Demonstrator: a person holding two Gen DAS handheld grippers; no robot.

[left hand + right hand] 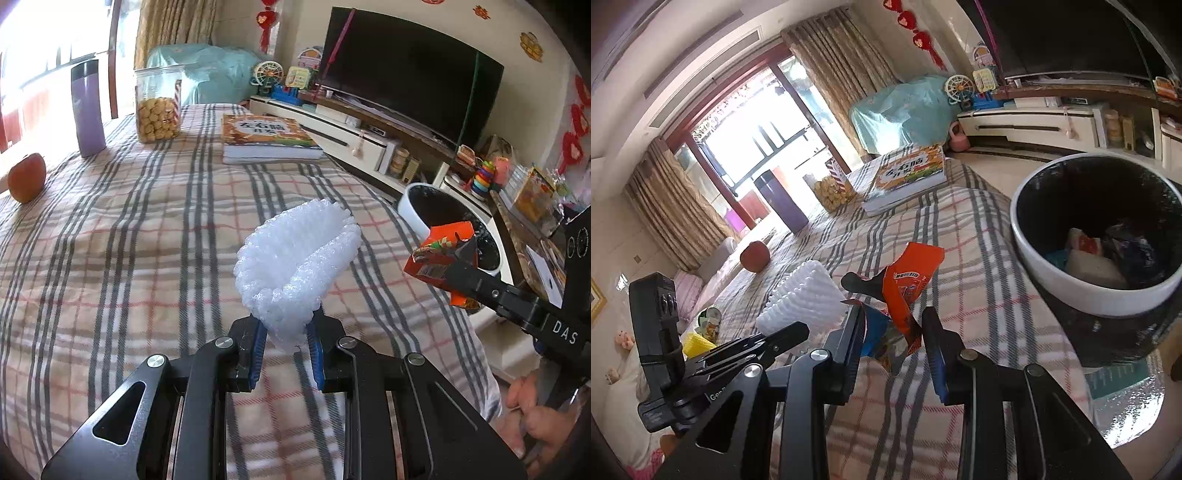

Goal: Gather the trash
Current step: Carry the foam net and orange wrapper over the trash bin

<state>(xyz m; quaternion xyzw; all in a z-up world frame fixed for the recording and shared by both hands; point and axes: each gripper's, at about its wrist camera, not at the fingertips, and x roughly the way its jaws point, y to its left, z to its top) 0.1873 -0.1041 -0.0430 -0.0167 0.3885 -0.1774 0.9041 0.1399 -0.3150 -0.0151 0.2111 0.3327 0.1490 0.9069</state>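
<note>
The left gripper [284, 332] has its jaws closed tight on a white foam net [299, 266], held above the plaid-covered bench [147, 258]. The right gripper [894, 325] has its jaws part-closed on a crumpled orange wrapper [908, 280], just beside the white-rimmed trash bin [1052, 273], which already holds scraps.

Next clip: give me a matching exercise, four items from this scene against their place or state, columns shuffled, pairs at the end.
Items:
1. white foam net
2. orange wrapper
3. apple
4. trash bin

Place or state:
A. loose on the plaid cloth
B. clamped in the right gripper
C. beside the table, trash inside
D. clamped in the left gripper

Pairs: 1-D, 2-B, 3-A, 4-C
</note>
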